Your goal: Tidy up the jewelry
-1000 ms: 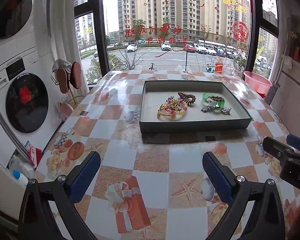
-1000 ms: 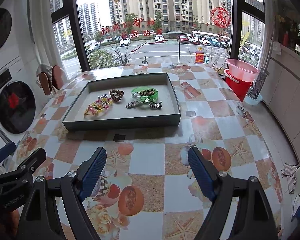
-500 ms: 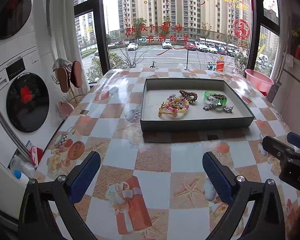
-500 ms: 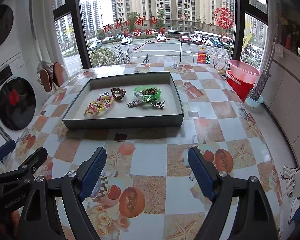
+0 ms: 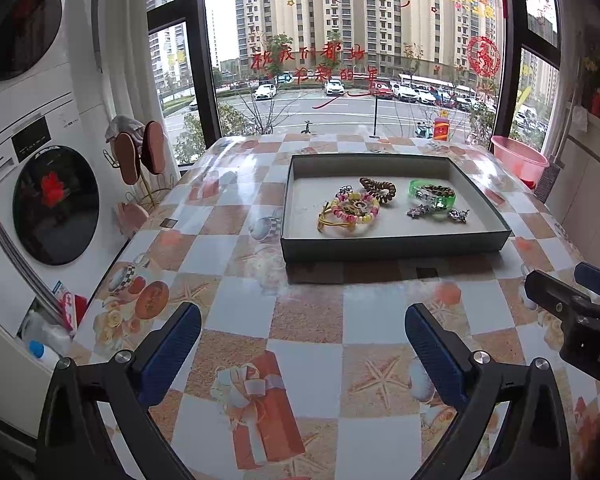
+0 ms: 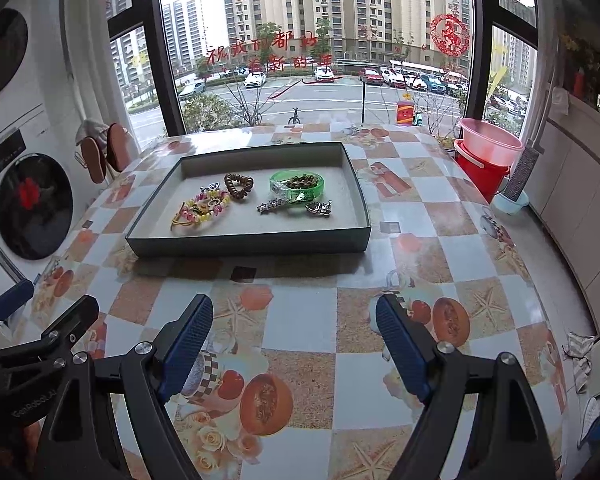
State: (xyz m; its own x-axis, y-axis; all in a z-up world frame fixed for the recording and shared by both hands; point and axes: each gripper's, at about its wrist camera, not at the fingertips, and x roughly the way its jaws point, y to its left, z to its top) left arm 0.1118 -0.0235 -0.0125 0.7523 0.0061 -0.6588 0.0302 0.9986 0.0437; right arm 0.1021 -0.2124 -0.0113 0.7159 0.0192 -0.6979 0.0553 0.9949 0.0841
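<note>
The small silver pieces (image 6: 294, 204) in the tray (image 6: 236, 244), frame centre, are hard to identify. Left gripper (image 5: 302, 342) and right gripper (image 6: 294, 336) hover over the counter (image 6: 300, 320), angled downward, fingers wide, empty.

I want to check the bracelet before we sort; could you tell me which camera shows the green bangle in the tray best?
The right wrist view: the green bangle lies near the picture's centre, its whole ring visible with dark beads inside. The left wrist view shows it further right, flatter and smaller.

Bright window daylight, perhaps slight glare.
</note>
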